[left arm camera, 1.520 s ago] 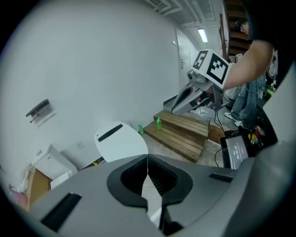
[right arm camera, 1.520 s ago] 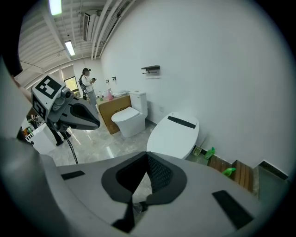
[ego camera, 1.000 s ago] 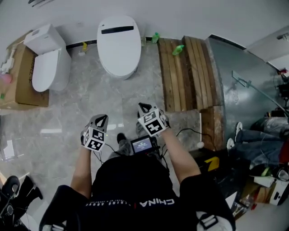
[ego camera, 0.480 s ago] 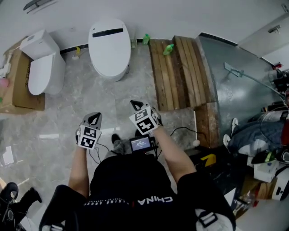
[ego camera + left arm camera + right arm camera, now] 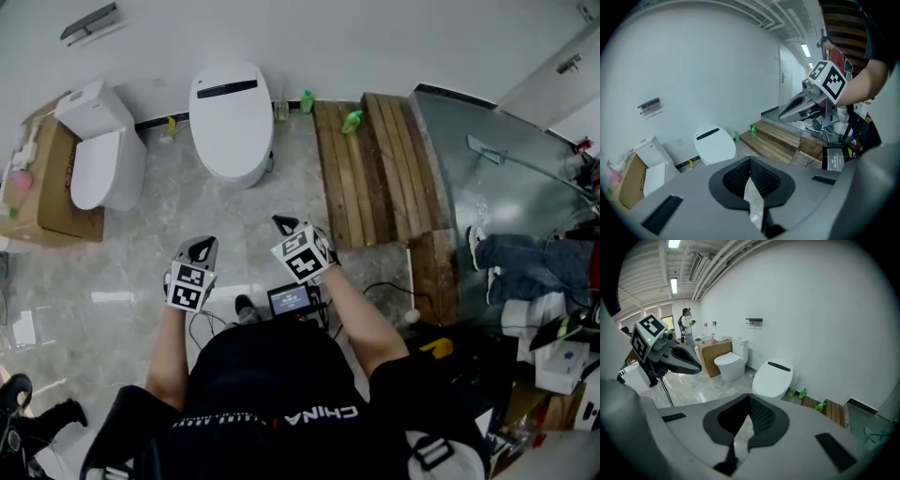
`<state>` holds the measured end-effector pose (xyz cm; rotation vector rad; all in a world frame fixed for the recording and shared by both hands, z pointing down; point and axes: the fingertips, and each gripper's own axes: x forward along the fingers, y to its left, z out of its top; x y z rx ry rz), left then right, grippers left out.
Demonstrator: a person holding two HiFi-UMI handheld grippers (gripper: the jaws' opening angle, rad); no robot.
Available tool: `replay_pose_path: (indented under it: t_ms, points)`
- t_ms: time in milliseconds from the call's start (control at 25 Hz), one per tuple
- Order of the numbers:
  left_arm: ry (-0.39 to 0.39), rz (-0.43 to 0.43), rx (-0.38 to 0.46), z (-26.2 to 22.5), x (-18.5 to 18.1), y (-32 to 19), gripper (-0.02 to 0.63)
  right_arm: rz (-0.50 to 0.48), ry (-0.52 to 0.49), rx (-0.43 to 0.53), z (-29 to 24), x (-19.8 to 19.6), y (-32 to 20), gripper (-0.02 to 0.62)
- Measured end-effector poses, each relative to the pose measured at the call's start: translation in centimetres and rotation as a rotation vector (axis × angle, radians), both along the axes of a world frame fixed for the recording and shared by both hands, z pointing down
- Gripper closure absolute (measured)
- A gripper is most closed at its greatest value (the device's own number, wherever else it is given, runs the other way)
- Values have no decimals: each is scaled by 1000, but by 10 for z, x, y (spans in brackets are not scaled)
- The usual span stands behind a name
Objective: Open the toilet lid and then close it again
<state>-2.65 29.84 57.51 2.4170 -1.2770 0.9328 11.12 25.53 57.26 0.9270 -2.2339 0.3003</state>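
A white oval toilet (image 5: 231,120) stands against the far wall with its lid down; it also shows in the left gripper view (image 5: 715,145) and the right gripper view (image 5: 773,378). My left gripper (image 5: 201,246) and right gripper (image 5: 281,224) hang side by side above the floor, well short of the toilet and pointing toward it. Both are shut with nothing between the jaws, as seen in the left gripper view (image 5: 750,161) and the right gripper view (image 5: 749,399). Neither touches the lid.
A second white toilet (image 5: 98,155) stands to the left beside a cardboard box (image 5: 42,187). Wooden steps (image 5: 366,169) with green bottles (image 5: 352,121) lie to the right of the toilet, then a grey metal ramp (image 5: 487,187). A small screen (image 5: 292,300) sits at my waist.
Both grippers have lifted a little and stayed shut. The head view has shifted, so more of the wall shows above the toilet. The lid has not moved.
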Motion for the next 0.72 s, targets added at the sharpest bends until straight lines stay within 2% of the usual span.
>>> replay_pose_path:
  t_ms: [280, 720]
  points:
    - [14, 20, 9, -5, 2, 5, 597, -38, 21, 18, 1, -7, 7, 583]
    - [-14, 64, 18, -2, 14, 10, 596, -47, 30, 24, -2, 2, 11, 583]
